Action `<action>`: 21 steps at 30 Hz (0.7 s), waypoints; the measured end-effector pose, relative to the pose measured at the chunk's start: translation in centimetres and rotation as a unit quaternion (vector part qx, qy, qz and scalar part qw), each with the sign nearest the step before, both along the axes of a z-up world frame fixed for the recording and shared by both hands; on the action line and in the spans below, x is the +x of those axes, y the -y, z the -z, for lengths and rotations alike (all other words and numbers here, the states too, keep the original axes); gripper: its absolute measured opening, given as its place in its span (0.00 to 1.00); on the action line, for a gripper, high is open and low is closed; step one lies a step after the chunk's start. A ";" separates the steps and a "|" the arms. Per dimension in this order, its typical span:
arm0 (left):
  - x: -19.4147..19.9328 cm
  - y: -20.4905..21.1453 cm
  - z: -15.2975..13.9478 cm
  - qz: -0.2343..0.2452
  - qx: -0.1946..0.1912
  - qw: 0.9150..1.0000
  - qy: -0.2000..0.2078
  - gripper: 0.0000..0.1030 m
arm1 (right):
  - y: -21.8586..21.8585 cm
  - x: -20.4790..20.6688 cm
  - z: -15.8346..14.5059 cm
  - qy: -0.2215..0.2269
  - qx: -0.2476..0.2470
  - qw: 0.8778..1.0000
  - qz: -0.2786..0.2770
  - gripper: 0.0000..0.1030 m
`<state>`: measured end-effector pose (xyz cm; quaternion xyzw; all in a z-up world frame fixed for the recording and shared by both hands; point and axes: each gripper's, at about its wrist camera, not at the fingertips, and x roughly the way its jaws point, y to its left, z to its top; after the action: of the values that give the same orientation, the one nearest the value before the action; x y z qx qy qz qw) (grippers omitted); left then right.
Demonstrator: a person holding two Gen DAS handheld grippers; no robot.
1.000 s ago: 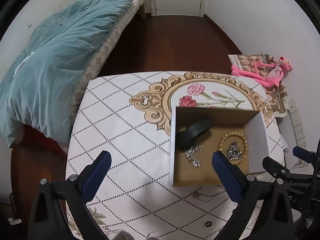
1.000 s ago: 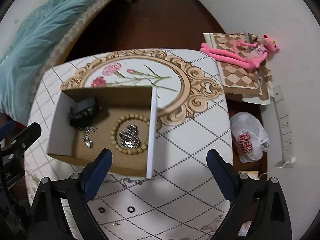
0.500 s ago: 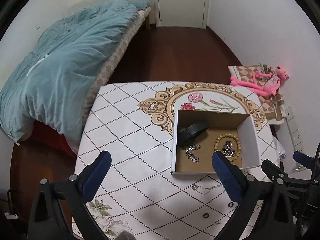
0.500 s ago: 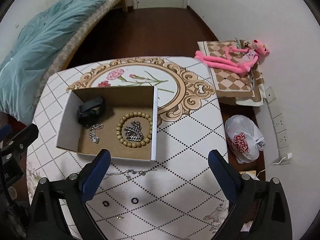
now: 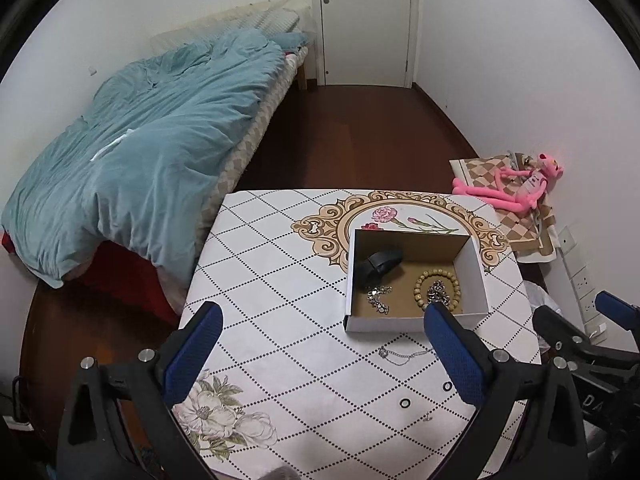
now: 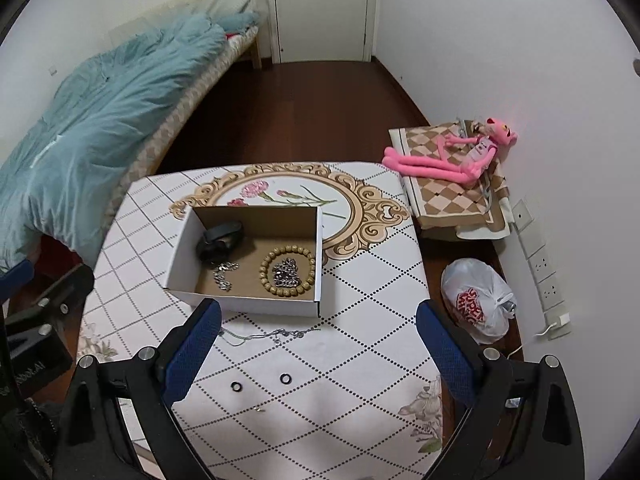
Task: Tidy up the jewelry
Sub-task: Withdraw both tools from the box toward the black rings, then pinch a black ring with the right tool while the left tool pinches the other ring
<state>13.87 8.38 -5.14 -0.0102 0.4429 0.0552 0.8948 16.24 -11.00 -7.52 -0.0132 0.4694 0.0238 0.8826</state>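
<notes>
A: Jewelry mostly sits in the cardboard box (image 6: 248,256), white outside and brown inside, on the table (image 6: 360,320). Where are your grippers?

B: Both held high above the near edge, tilted down at the tabletop. My left gripper (image 5: 320,344) has its blue-padded fingers (image 5: 192,350) spread wide, nothing between them. My right gripper (image 6: 318,340) is the same, wide apart and empty. From the left wrist view the right one shows at the far right edge.

A: Box contents?

B: Black band (image 6: 220,236), smooth and curled, at the back left. Small silver chain (image 6: 224,274) in a loose heap in front of it. Beaded bracelet (image 6: 287,271), round tan beads in a ring, with a chunky silver chain (image 6: 285,274) piled inside the ring.

A: Anything outside the box?

B: Thin silver necklace (image 6: 272,334) strung out flat just in front of the box. Two small black rings (image 6: 236,387) nearer me, apart from each other. Tiny gold-coloured bit (image 6: 260,410) nearer still, too small to identify.

A: Surface?

B: Glossy cloth, dotted diamond grid, ornate gold oval frame with pink flowers under the box's far side.
</notes>
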 end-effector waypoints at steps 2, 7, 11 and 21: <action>-0.5 0.1 -0.2 -0.001 -0.002 1.000 0.001 1.00 | 0.1 -0.6 -0.6 0.007 0.003 1.000 0.000 0.96; -1.4 0.0 0.3 -0.006 0.000 1.000 -0.003 1.00 | 0.5 -1.7 -0.7 0.008 0.020 1.000 0.002 0.96; -2.5 0.2 3.4 -0.005 0.001 1.000 -0.030 1.00 | 1.2 -2.7 2.1 -0.017 0.026 0.999 0.009 0.96; -2.9 1.1 14.3 -0.008 0.035 0.991 -0.125 1.00 | 2.5 -3.1 14.0 -0.101 0.066 0.993 0.004 0.70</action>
<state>10.92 7.27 -19.40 0.0249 0.5493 0.0786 0.8315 13.13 -13.49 -21.55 0.0494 0.5536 0.0527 0.8297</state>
